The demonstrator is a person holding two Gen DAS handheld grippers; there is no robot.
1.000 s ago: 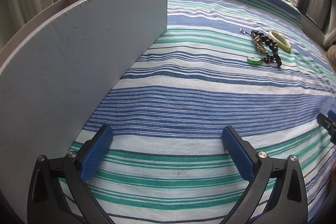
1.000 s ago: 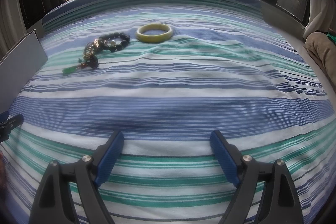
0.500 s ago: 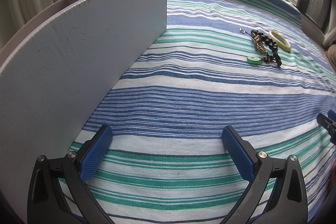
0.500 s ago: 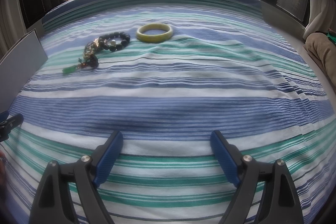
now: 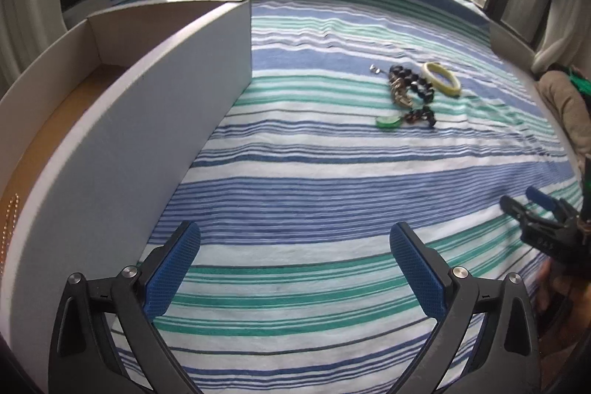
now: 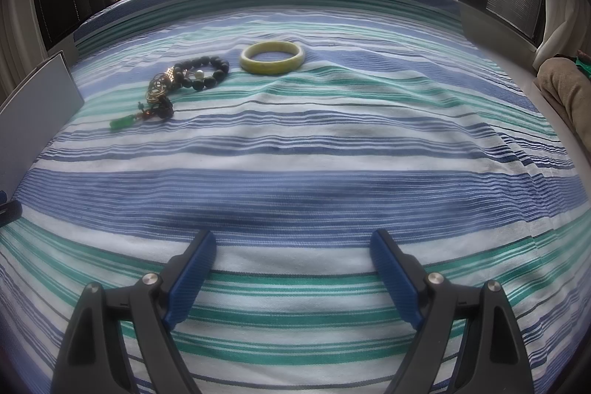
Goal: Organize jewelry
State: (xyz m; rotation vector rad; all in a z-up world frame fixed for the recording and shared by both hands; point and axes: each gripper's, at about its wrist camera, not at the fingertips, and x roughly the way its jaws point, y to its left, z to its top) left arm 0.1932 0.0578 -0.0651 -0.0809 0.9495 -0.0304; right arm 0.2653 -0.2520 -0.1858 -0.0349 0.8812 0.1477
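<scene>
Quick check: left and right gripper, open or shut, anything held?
Left gripper: open, empty, above the striped cloth.
Right gripper: open, empty, short of the jewelry.

Left gripper: jaws spread wide, nothing between the blue pads, angled downward; right gripper: jaws likewise wide apart and empty, angled downward; part of a hand visible behind it.

Both wrist cameras looked steeply down, low over the striped bed, toward its far, windowed edge. The left view sat beside the white box; both shared the jewelry pile mid-bed.
</scene>
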